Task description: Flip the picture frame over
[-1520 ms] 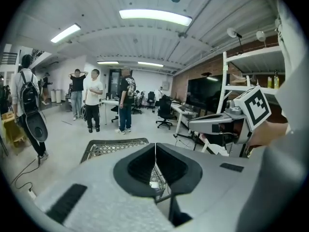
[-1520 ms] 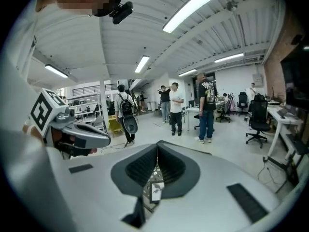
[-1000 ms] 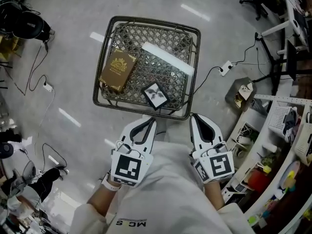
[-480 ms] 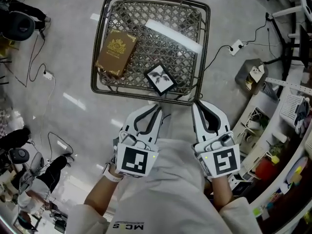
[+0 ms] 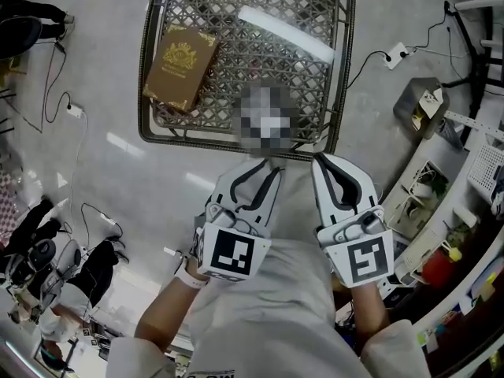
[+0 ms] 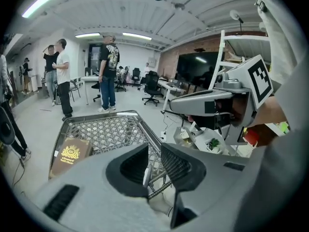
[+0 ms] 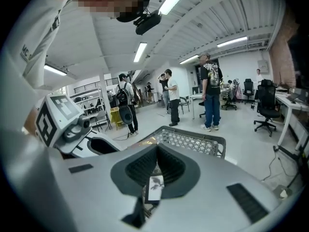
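Observation:
A small black-framed picture [image 7: 155,183] lies face up near the front rim of a dark wire basket [image 5: 339,69] on the floor; a blur patch covers it in the head view. My left gripper [image 5: 273,173] hovers just short of the basket's near rim. Its jaws have just been opening and stand slightly apart with nothing between them [image 6: 154,151]. My right gripper [image 5: 318,161] is beside it at the rim's right end, tips together, and the picture shows behind them [image 7: 155,149]. Neither gripper touches the frame.
A brown book with a gold crest [image 5: 179,65] and a long white box [image 5: 287,34] also lie in the basket. Cables and a power strip [image 5: 398,53] run over the floor; cluttered shelves [image 5: 441,235] stand to the right. People [image 6: 107,71] stand farther off.
Both grippers have sunk toward the basket's near rim, and the basket now fills more of the head view. The left jaws have parted a little; the right jaws look unchanged.

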A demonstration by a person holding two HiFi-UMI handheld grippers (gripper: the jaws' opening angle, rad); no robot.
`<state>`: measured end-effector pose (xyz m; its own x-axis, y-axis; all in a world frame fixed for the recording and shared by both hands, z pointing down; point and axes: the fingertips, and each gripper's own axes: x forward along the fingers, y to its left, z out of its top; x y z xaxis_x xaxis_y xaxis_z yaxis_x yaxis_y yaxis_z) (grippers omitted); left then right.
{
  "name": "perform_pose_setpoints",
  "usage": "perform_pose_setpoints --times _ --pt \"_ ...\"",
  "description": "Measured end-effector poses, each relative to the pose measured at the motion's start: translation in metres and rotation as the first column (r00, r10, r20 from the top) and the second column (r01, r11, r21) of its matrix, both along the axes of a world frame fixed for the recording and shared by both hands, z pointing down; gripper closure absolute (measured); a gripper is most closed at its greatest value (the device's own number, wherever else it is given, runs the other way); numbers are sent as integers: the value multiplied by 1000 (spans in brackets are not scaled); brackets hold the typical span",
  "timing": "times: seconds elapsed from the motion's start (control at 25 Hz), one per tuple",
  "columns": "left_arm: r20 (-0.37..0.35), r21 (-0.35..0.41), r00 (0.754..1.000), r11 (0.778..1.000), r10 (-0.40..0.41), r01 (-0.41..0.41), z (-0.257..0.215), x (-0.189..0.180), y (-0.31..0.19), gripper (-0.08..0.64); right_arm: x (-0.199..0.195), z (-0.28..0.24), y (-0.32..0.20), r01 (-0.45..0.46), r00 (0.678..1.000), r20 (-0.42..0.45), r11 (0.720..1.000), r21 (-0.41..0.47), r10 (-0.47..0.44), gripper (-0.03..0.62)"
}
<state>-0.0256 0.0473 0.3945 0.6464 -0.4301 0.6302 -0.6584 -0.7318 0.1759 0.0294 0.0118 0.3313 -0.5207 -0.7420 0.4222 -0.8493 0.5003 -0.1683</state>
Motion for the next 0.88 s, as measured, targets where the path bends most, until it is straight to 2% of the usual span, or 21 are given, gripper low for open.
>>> perform_pose_setpoints --times 0.44,0.64,0.88 --pt "123 -65 991 997 46 -38 96 5 -2 448 9 41 -3 -9 1000 6 1000 -28 9 574" --pt "92 -90 993 994 69 -60 123 18 0 449 10 56 2 0 1000 15 998 -60 1 574" --pt "155 -89 979 988 136 -123 159 25 3 433 10 71 2 31 1000 0 997 -76 -31 574"
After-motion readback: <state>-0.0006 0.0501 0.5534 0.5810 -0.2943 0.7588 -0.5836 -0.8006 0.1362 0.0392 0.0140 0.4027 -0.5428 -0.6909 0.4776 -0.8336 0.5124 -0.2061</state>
